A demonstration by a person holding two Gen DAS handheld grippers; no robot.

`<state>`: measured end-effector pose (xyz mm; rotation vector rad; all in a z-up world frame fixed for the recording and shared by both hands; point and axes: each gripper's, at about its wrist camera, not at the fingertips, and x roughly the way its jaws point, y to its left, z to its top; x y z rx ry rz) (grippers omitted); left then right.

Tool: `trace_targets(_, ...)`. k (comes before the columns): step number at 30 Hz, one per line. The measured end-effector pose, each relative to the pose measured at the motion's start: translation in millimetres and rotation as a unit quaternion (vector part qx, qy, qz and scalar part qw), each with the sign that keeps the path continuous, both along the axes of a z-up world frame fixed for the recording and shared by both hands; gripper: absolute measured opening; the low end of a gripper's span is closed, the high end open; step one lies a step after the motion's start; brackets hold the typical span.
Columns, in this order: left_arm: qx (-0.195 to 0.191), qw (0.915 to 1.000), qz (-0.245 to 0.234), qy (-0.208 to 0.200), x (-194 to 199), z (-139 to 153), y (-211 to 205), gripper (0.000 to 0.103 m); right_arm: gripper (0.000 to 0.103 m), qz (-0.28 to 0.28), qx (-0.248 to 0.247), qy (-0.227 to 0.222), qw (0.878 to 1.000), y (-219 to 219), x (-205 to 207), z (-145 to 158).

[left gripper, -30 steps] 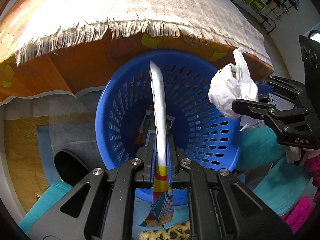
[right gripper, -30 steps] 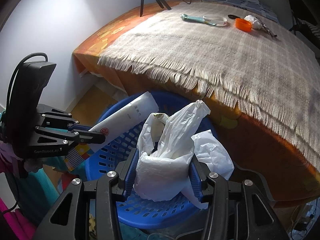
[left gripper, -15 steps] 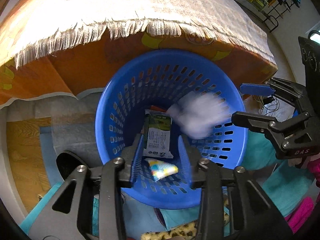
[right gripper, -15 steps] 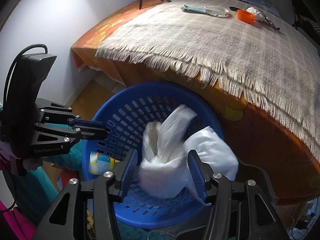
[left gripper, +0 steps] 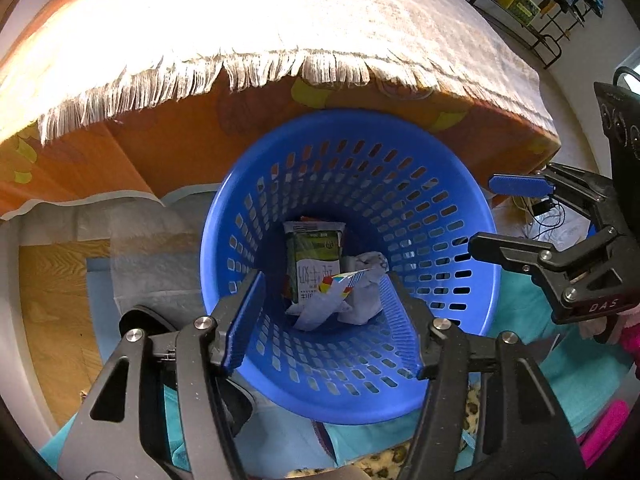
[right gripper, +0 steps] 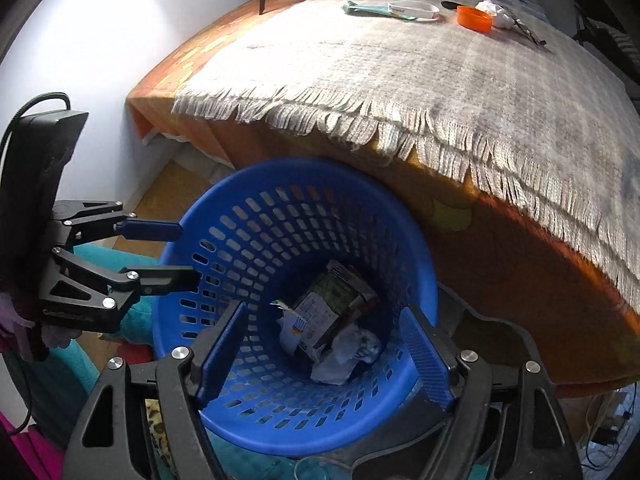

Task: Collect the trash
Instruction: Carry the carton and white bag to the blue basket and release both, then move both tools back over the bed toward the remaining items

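Note:
A blue perforated basket stands on the floor against the cloth-covered table. At its bottom lie a green and white carton, a long wrapper with a colourful end and a crumpled white plastic bag. My left gripper hangs over the basket's near rim, jaws opening, nothing between them. My right gripper hovers over the basket from the other side, jaws also opening and empty.
A fringed beige cloth covers the orange-draped table. At its far end lie an orange cap, a crumpled white tissue, a white ring and a teal item. Teal fabric and wooden floor surround the basket.
Both grippers opened. The long wrapper dropped from the left one and the white plastic bag from the right one; both now lie at the bottom of the basket.

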<state>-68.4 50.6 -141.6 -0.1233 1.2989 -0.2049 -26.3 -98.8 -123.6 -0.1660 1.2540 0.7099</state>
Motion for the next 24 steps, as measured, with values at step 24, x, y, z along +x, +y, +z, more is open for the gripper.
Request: trace_targets(24,-0.014,0.9984,0.001,-0.054,49.3,54.9,-0.2,0.061,0.092,-0.086,0.027,-0.003,0.996,-26.4,35.9,25.6)
